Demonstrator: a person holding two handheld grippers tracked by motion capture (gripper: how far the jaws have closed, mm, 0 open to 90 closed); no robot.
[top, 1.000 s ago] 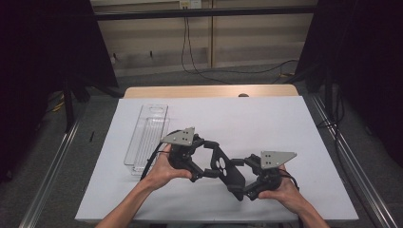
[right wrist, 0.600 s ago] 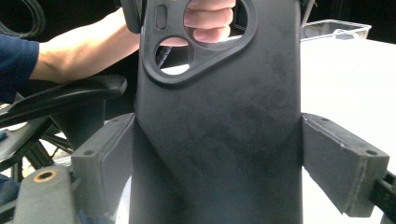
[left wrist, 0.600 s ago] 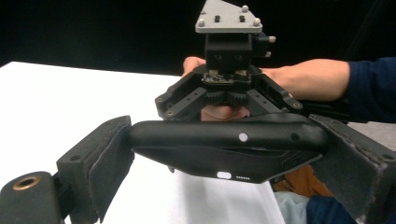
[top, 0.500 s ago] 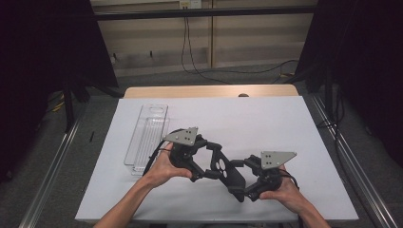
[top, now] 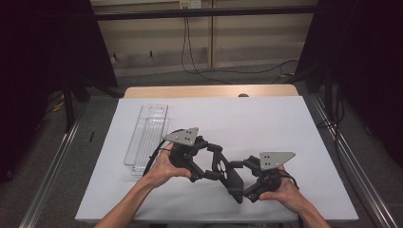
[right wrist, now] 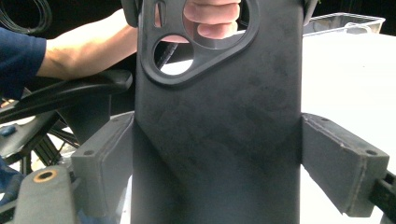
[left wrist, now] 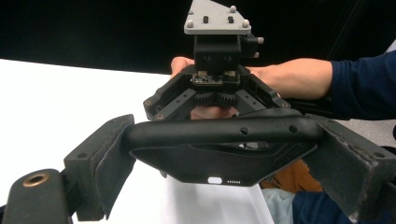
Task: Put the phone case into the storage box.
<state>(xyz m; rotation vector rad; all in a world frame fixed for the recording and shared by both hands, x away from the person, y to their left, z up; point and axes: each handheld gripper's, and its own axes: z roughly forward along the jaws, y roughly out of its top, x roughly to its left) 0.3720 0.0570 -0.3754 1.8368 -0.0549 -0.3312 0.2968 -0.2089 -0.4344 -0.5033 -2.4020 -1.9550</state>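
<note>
**Inspector:** Where does the phone case (top: pixel 223 168) sit, and what holds it?

**Assistant:** Above the near middle of the white counter (top: pixel 285 123), between the two hands. The left gripper (top: pixel 209 161) has its jaws pinching one end; in the left gripper view the pads press on both short sides of the case (left wrist: pixel 219 149). The right gripper (top: pixel 244 183) has its jaws pinching the other end, one pad on each long edge (right wrist: pixel 215 140).

**Inspector:** Why two grips?

**Assistant:** In my judgement, so the case stays steady while it passes from one gripper to the other (the camera cutout end (right wrist: pixel 196 42) lies toward the left hand).

**Inspector:** Anything else noted?

**Assistant:** A clear plastic tray (top: pixel 147 135) on the counter's left side, apart from the case; it looks like the likely destination.
</note>
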